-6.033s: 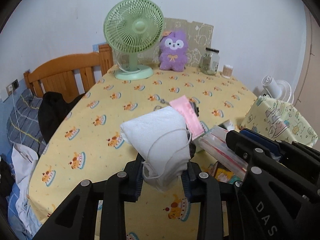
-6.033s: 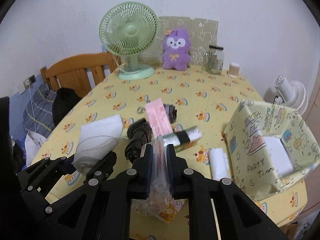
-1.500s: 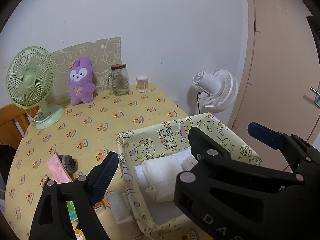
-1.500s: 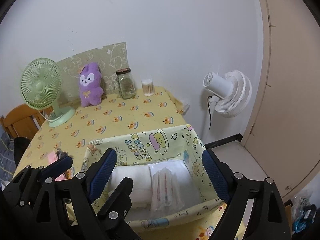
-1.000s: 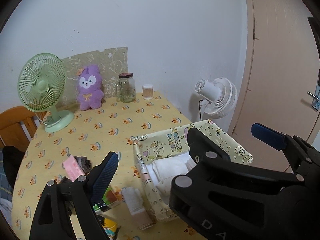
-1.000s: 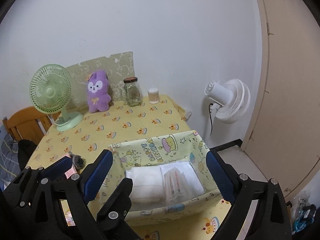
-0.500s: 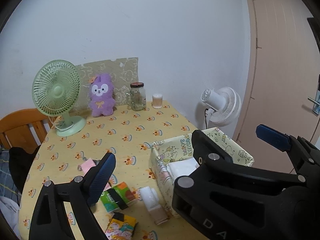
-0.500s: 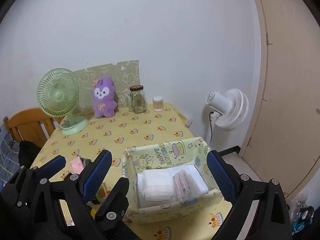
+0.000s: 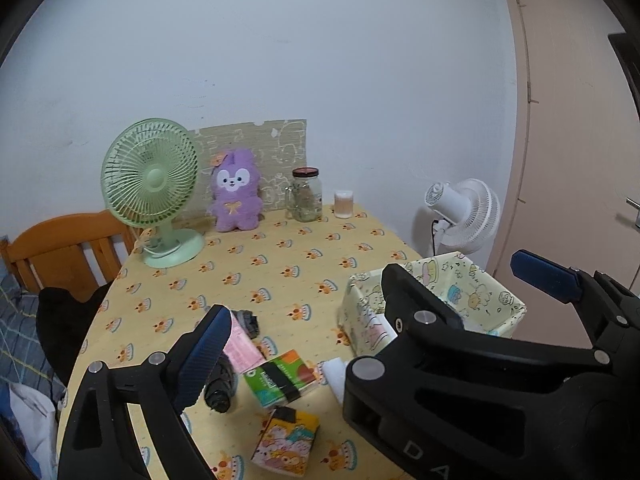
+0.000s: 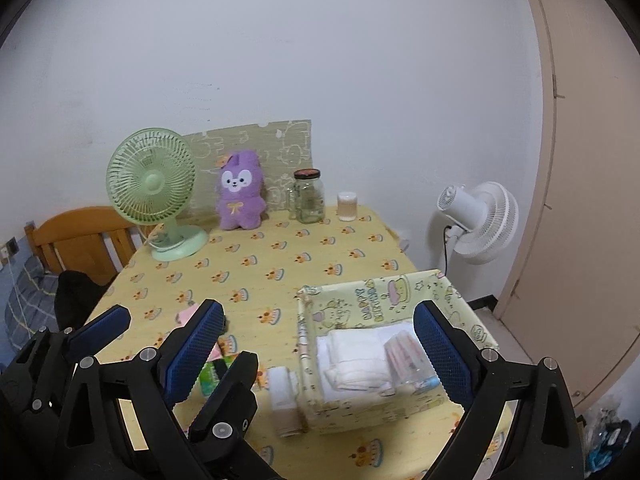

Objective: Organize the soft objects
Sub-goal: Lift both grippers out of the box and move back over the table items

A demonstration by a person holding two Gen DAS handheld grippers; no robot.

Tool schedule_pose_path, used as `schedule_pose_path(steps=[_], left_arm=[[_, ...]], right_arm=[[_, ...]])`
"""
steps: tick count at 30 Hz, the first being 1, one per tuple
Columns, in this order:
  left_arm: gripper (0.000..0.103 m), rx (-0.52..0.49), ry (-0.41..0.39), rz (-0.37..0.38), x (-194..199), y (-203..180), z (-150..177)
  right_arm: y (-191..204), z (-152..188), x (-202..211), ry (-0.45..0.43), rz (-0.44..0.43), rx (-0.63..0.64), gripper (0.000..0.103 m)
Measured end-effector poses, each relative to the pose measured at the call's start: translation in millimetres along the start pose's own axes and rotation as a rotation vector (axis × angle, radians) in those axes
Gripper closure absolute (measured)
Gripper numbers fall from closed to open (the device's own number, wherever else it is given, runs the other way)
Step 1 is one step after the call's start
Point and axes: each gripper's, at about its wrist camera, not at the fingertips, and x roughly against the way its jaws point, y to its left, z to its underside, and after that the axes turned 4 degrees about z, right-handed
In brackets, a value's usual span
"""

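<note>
Left gripper point(image 9: 368, 308): spread wide, empty
Right gripper point(image 10: 316, 344): spread wide, empty
Yellow printed fabric box point(image 10: 400, 292): holds folded white cloth point(image 10: 352, 356)

Storage box point(image 9: 496, 292) interior behind right gripper point(image 9: 460, 280)

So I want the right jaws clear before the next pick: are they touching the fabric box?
Apart. The right wrist view shows the right gripper wide open and raised above the fabric box, holding nothing.
</note>
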Motion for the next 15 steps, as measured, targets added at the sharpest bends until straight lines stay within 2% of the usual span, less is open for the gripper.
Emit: schedule_pose_path(steps=[15], left_arm=[[0.008,0.037,0.041,-0.035,-6,30,30]], right_arm=[[33,25,-13,0.047,-0.039,0.011,0.006]])
